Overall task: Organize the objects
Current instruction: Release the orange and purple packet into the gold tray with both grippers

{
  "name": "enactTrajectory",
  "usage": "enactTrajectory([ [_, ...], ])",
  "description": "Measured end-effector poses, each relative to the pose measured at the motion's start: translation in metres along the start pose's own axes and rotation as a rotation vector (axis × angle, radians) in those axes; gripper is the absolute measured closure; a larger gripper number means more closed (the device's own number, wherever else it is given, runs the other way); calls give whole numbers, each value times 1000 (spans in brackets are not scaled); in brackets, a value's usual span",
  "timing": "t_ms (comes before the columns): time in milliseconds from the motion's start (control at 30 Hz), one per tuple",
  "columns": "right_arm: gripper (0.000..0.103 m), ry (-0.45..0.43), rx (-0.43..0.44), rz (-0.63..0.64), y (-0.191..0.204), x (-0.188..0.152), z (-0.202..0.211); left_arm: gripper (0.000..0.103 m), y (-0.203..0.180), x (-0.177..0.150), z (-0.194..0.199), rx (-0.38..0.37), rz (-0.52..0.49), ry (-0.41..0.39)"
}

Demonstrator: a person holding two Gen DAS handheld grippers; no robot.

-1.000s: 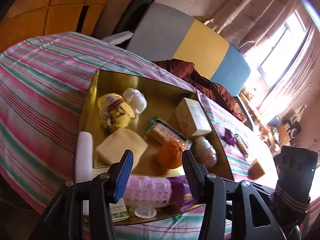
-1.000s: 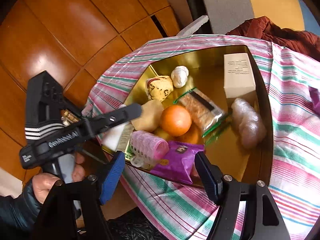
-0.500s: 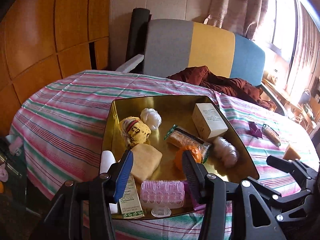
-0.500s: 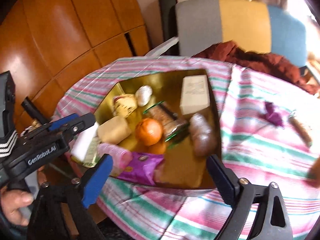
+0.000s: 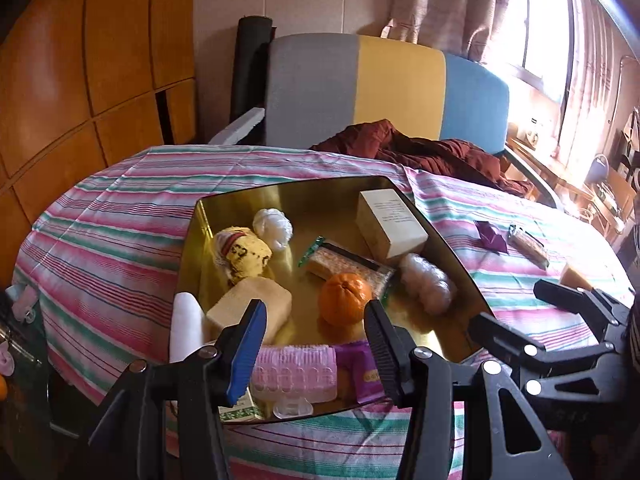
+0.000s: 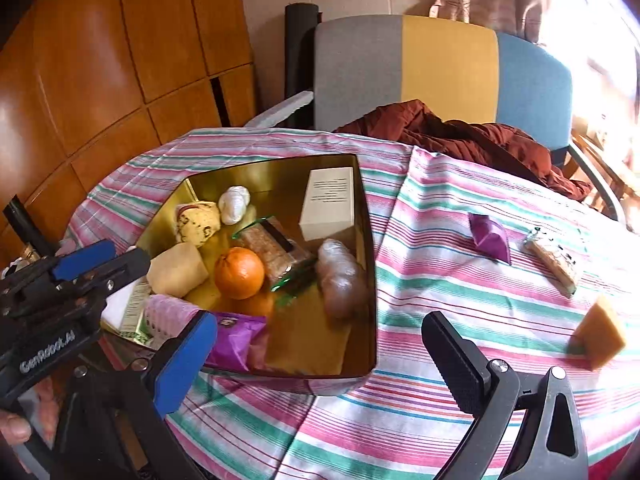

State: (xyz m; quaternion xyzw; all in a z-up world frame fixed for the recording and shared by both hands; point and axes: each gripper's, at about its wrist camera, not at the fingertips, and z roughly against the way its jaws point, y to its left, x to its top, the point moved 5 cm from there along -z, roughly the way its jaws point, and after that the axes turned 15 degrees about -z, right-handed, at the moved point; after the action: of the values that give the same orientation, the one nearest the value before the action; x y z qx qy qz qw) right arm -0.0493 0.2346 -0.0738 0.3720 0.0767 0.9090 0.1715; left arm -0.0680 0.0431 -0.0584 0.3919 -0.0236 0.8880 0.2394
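Both the left gripper and right gripper gape empty, hiding the gold tray's near edge (partly).

Both wrist views look down and forward from near the front edge of the surface. They share the gold tray and the chair in the upper frame.

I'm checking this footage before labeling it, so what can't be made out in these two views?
- Box print: too small to read, both views.
- Purple packet: left view, partly behind the left tongs.
- Green-printed carton: left view, mostly behind a blue pad; right view, behind the other tool.
- Window: right view, blown out by glare.
- Wrapped bar: label too small, both views.
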Motion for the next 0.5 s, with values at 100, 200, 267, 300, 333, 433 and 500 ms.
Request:
enactTrajectory([
  [100, 0, -1, -15, -14, -7, 1, -1, 52, -7, -1, -1, 0, -24, 1],
  [200, 0, -3, -27, -28, -15, 3, -1, 52, -13, 1, 1, 6, -50, -7],
  [267, 0, -4, -36, -37, -20, 3, 0, 52, -16, 1, 0, 3, -62, -6],
  [300, 0, -4, -41, -41, -23, 3, 0, 52, -17, 1, 0, -1, -66, -3],
  [333, 0, -4, -46, -46, -26, 4, 0, 52, -19, 1, -1, -6, -70, 0],
  [433, 0, -3, -62, -68, -37, 4, 1, 52, -25, 1, -2, -23, -84, 7],
  [500, 0, 0, -78, -83, -45, 5, 0, 52, -29, 0, -3, -33, -94, 12],
])
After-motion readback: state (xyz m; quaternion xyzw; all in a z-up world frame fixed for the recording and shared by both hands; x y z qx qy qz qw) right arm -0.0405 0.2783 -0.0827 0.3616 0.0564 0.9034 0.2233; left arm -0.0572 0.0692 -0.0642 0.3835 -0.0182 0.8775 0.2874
